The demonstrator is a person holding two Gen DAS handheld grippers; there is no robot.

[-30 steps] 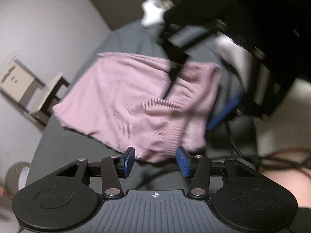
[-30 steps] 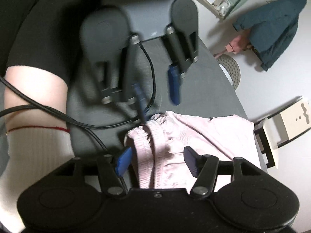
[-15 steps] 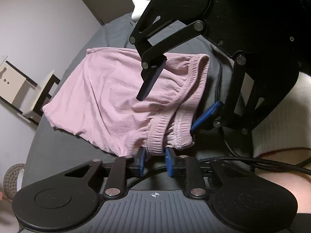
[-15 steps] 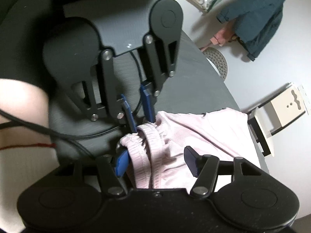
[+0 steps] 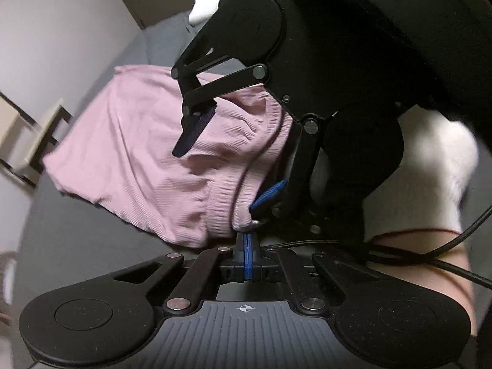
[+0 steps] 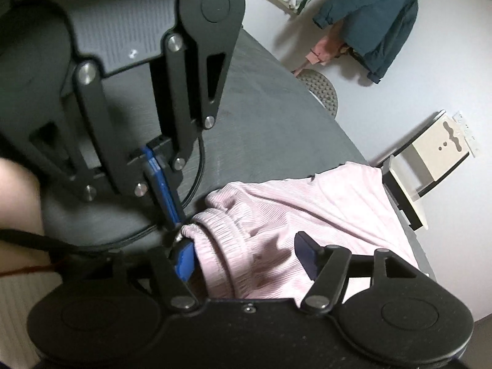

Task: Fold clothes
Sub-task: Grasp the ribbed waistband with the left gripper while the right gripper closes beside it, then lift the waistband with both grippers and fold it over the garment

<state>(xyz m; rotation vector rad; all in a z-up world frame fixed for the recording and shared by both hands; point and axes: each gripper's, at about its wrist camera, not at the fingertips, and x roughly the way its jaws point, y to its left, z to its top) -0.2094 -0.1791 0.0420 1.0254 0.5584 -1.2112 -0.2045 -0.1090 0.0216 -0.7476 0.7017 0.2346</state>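
Waistband corner of the pink ribbed shorts [image 5: 160, 166] sat pinched in my left gripper [image 5: 247, 247], my right gripper [image 6: 244, 256] straddling the band wide beside it on the grey table [image 6: 276, 117].

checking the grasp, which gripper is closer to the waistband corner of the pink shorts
Left. The left gripper is shut on that corner of the pink shorts; the right gripper is open, straddling the waistband beside it.
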